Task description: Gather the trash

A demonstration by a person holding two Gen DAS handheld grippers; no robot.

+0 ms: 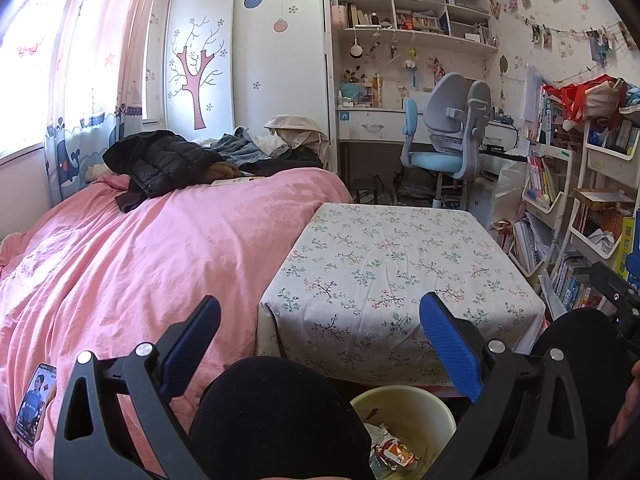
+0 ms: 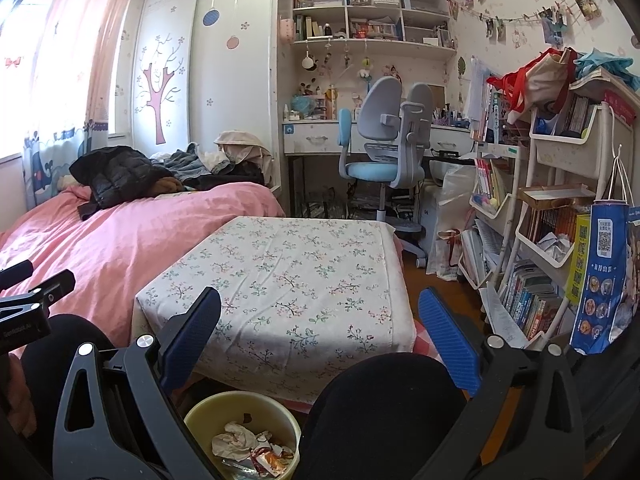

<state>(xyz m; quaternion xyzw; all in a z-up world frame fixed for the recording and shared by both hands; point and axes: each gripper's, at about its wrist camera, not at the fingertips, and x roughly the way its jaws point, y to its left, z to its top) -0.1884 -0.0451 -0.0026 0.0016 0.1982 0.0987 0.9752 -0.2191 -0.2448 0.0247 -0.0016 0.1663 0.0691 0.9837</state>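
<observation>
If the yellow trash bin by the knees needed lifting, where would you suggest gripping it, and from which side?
Grip the yellow trash bin by its thin upper rim, coming straight down from above. It stands upright and open-topped, so one finger can go inside the wall and one outside. Its near-left arc looks free of the crumpled trash.

Both wrist cams low by knees, facing desk wall, sharing floral table (image 1: 400,272) (image 2: 288,272), bin (image 1: 404,404) (image 2: 240,408) close below.

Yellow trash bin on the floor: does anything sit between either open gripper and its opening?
Partly. The person's black-clad knees flank the round yellow plastic trash bin; one overlaps its rim in the left wrist view. Both the left gripper and right gripper are open and empty.
</observation>
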